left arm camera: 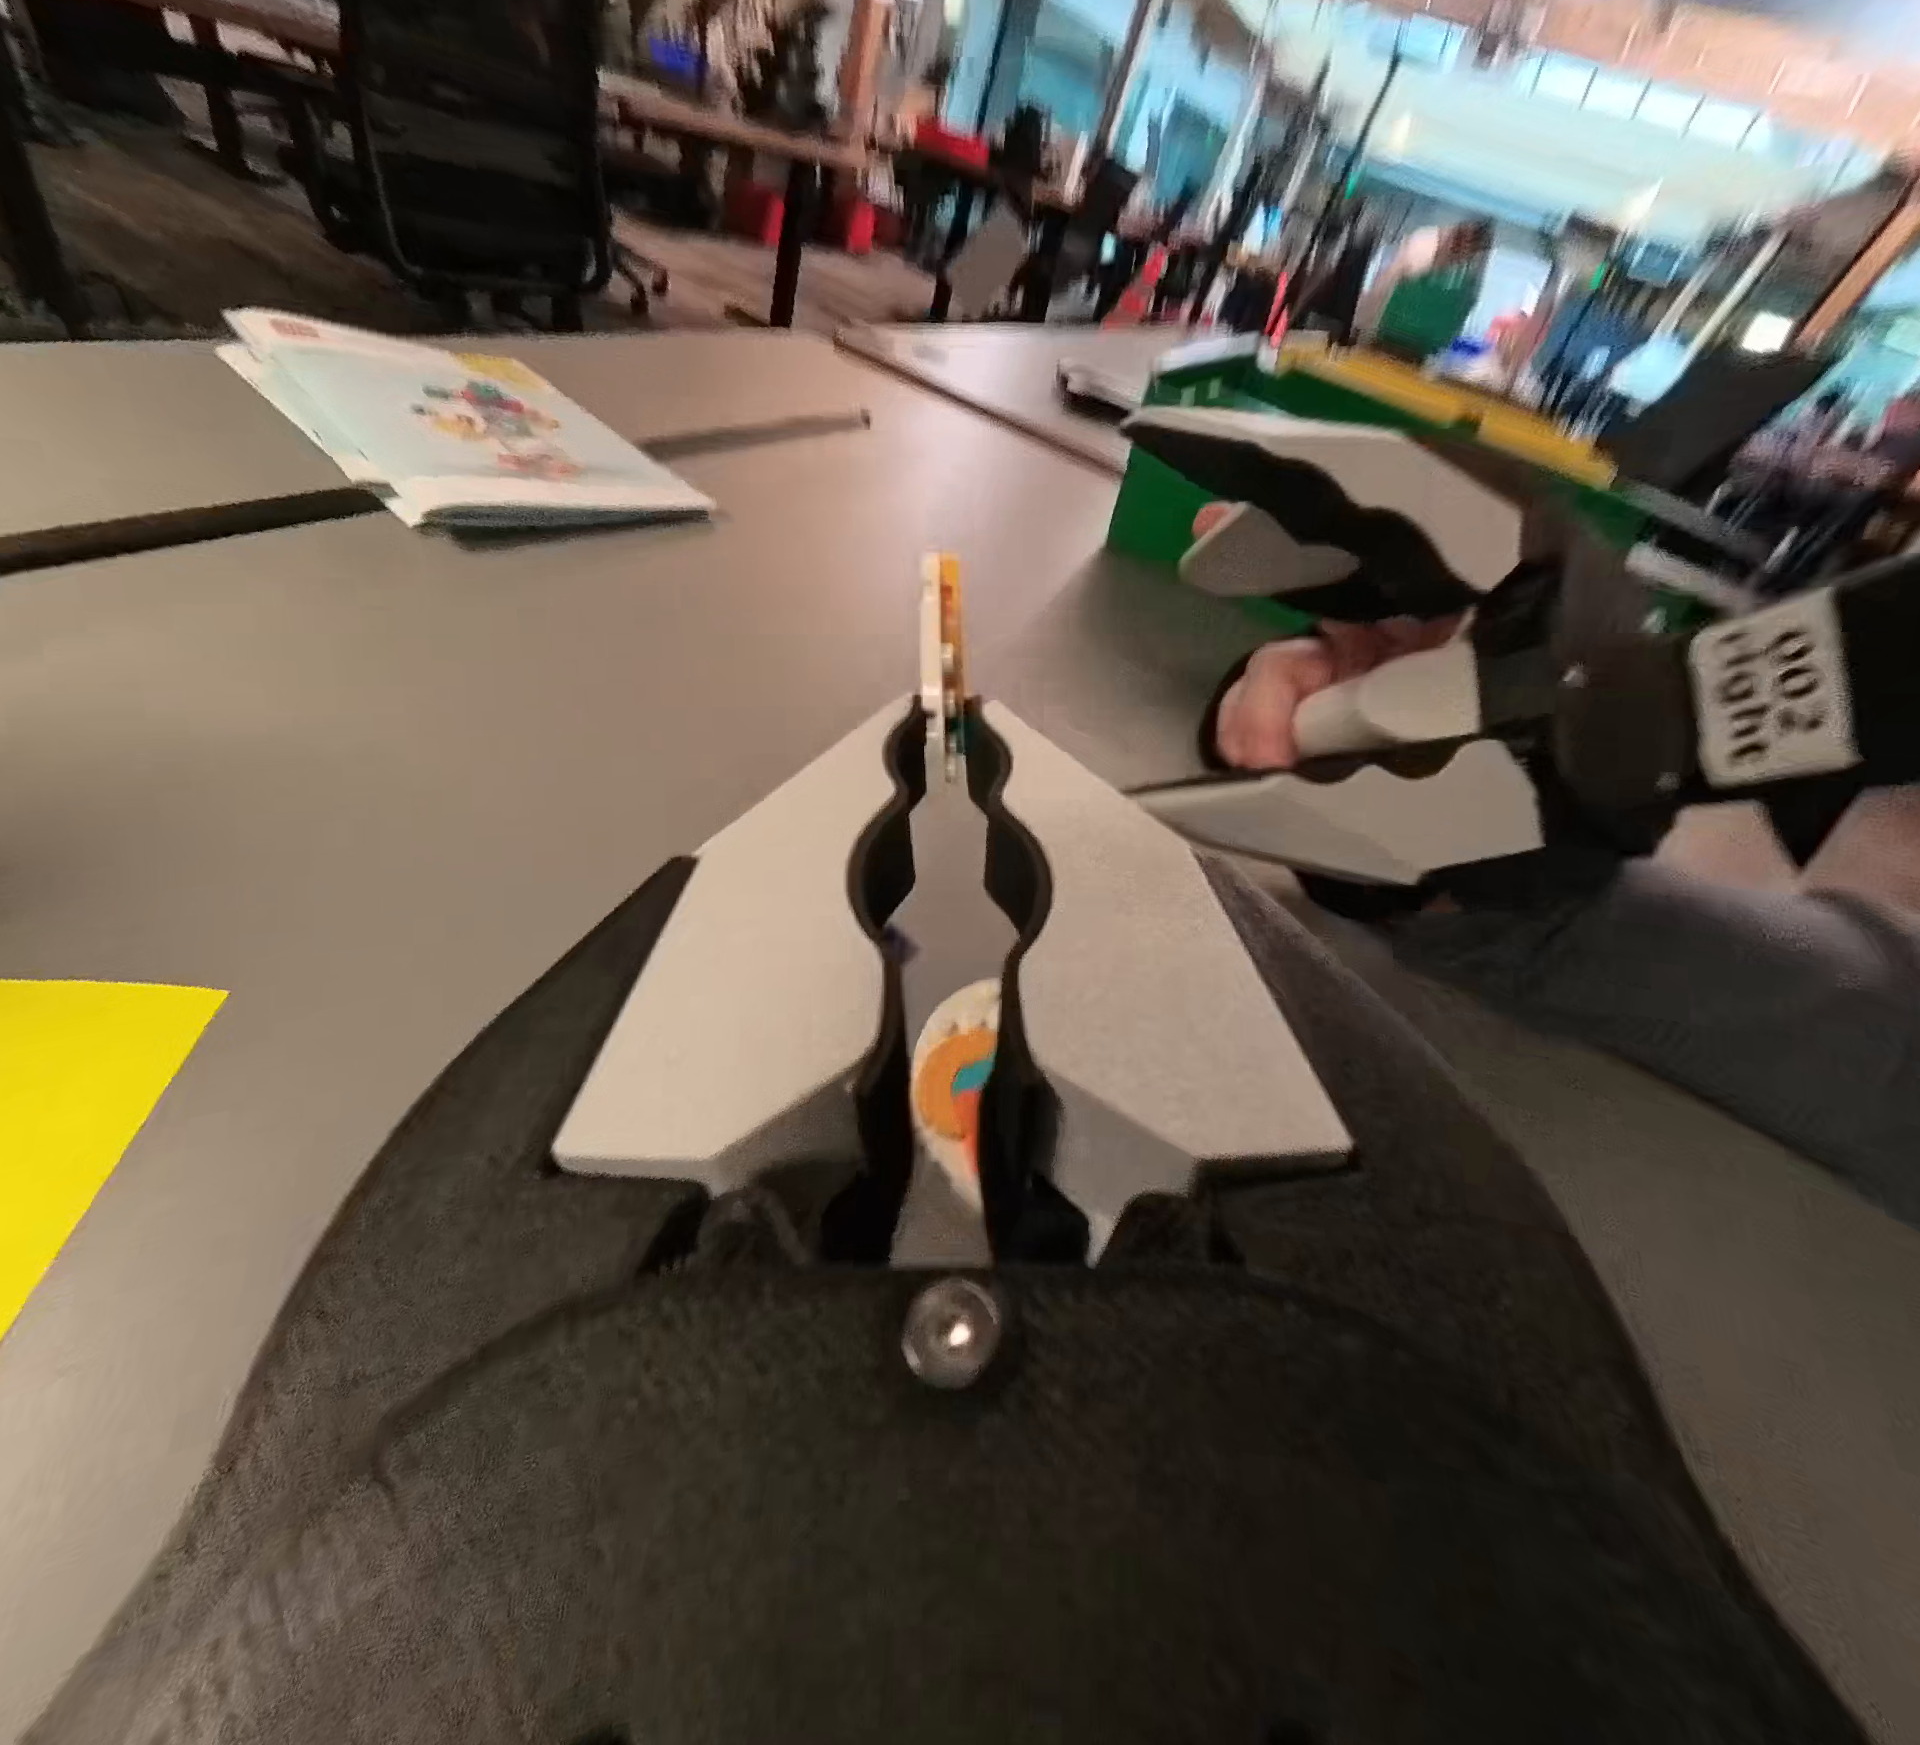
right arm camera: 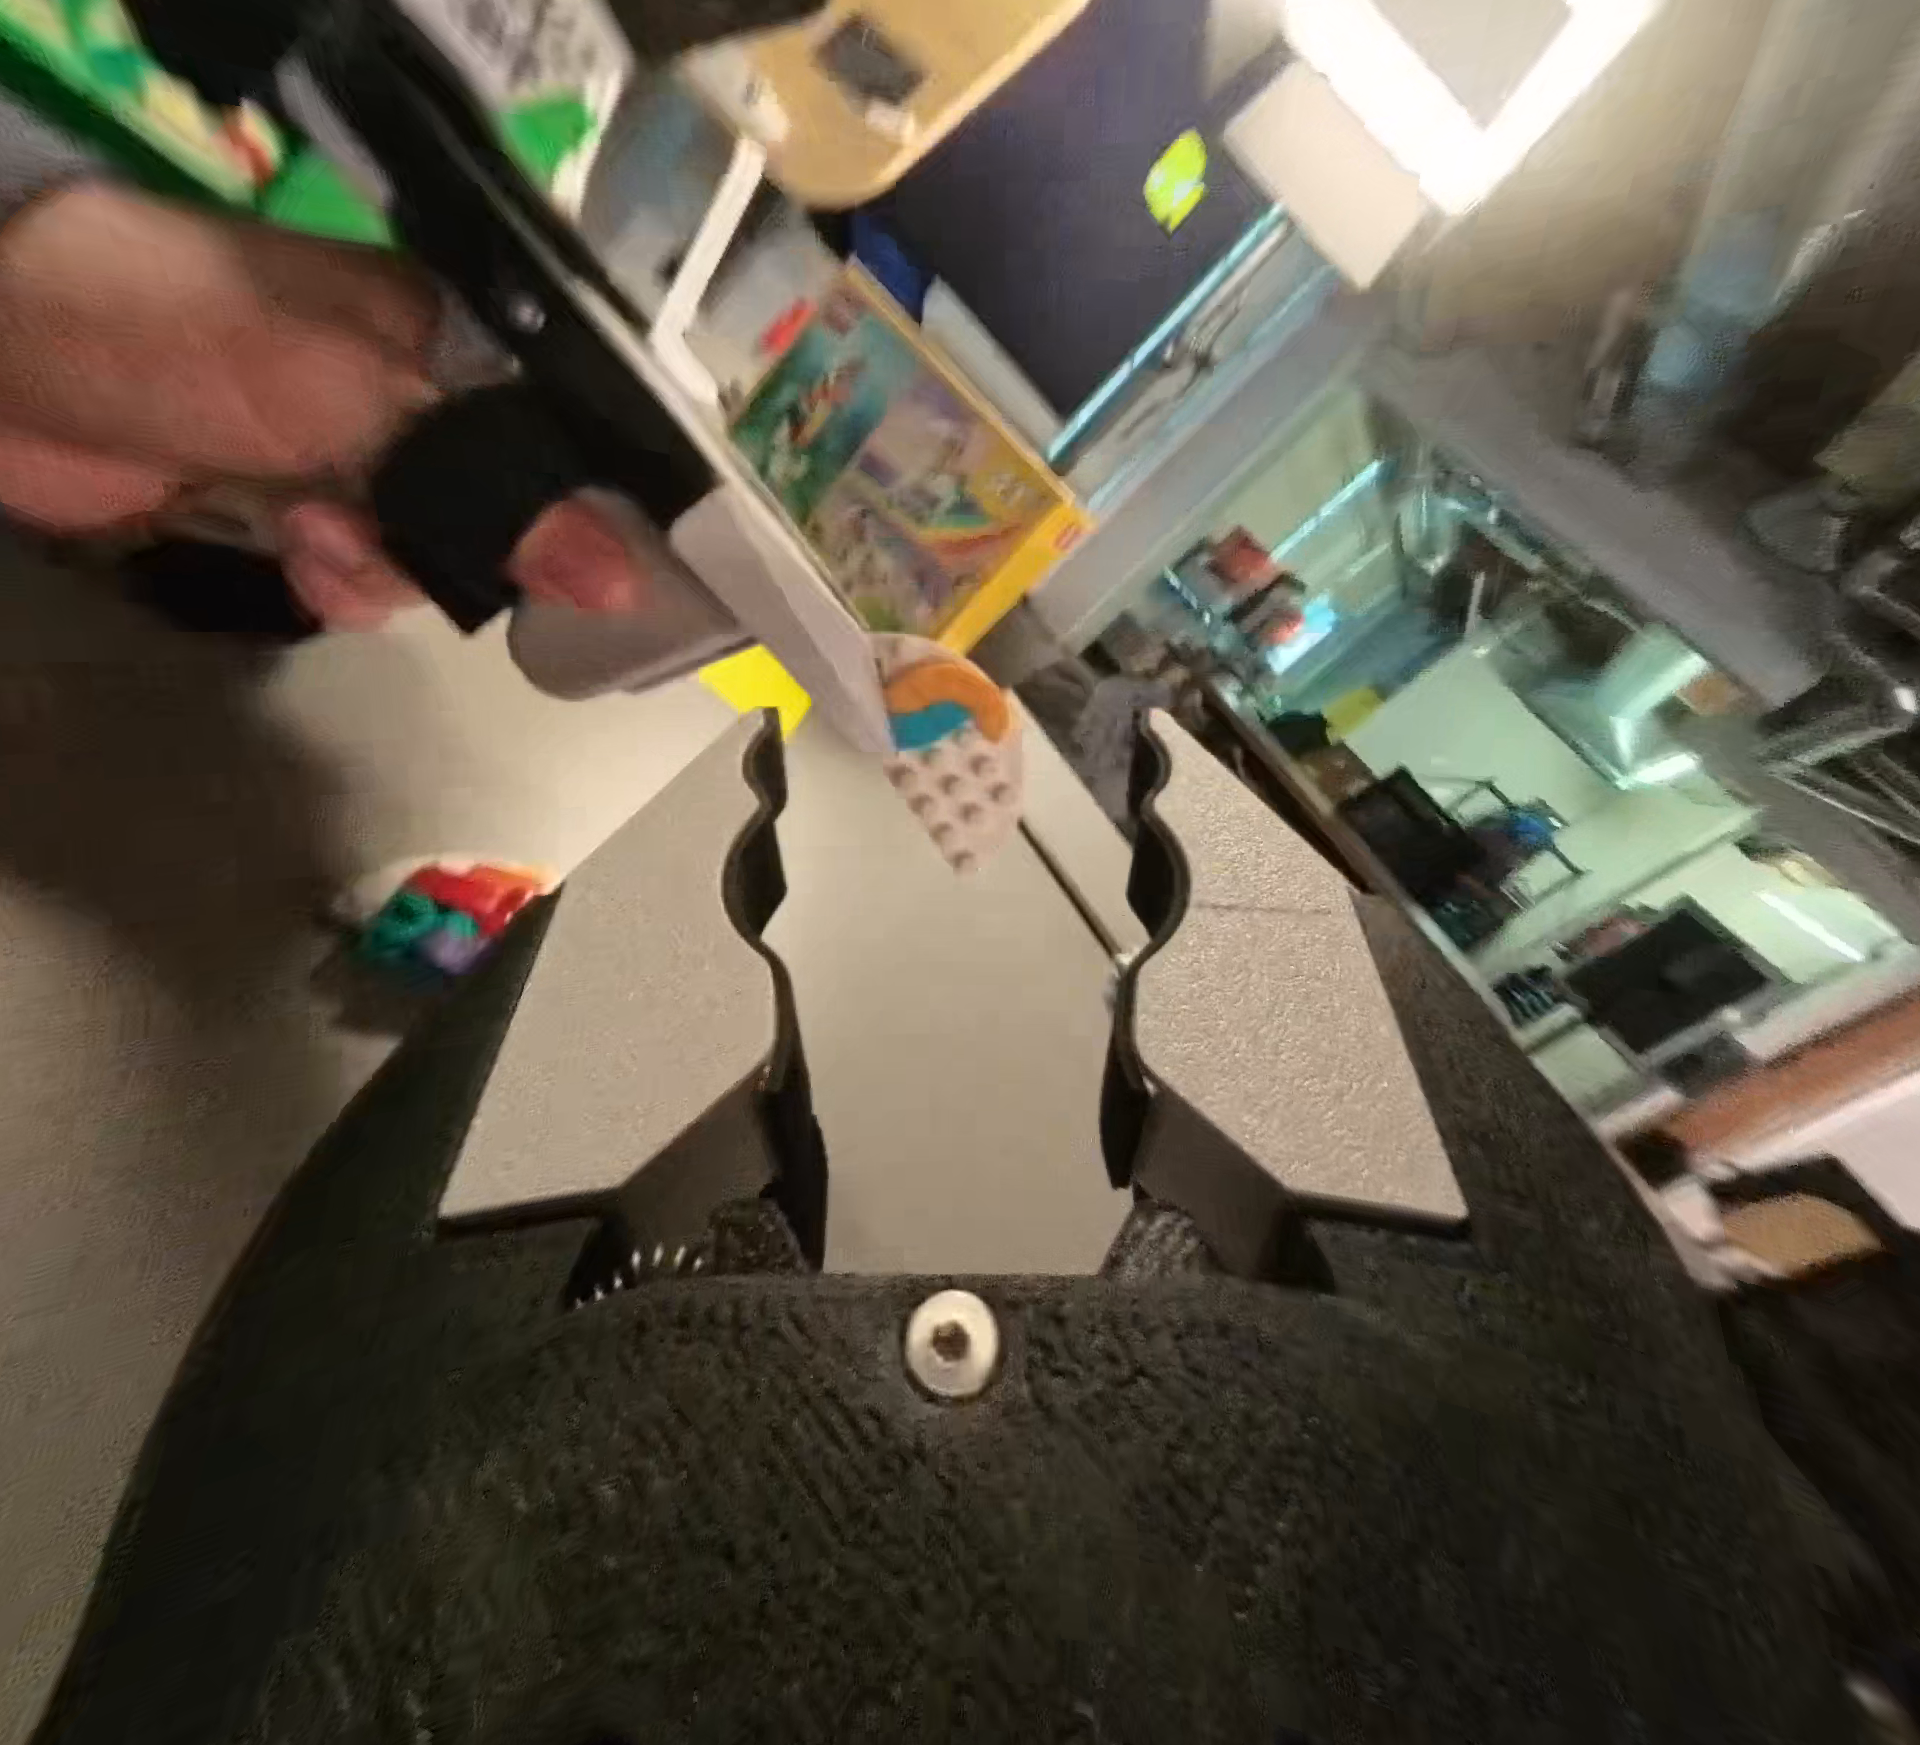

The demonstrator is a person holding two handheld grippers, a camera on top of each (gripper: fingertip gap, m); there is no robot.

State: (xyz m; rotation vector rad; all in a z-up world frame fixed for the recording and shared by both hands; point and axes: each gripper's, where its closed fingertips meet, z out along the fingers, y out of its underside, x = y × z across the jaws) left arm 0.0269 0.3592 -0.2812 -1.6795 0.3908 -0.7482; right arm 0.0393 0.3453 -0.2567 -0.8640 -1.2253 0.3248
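Observation:
My left gripper [left arm camera: 948,719] is shut on a thin white studded plate [left arm camera: 940,646] that carries orange and teal pieces and stands edge-on above the fingertips. A white, orange and teal piece [left arm camera: 956,1082] shows through the gap lower down; I cannot tell what it rests on. My right gripper [right arm camera: 961,739] is open and empty. The plate [right arm camera: 951,760] hangs just beyond its fingertips, studs facing it. In the right wrist view a hand [right arm camera: 187,365] holds the left gripper [right arm camera: 868,708] at upper left. In the left wrist view the right gripper [left arm camera: 1138,604] is open at the right.
On the grey table [left arm camera: 520,760] lie a picture booklet [left arm camera: 457,428], a yellow sheet [left arm camera: 83,1103] and a green box [left arm camera: 1299,448]. A small pile of coloured bricks [right arm camera: 447,906] and a colourful toy box [right arm camera: 914,469] also stand on it. Chairs and desks are behind. Both grippers' tips are close together, under 4 cm apart.

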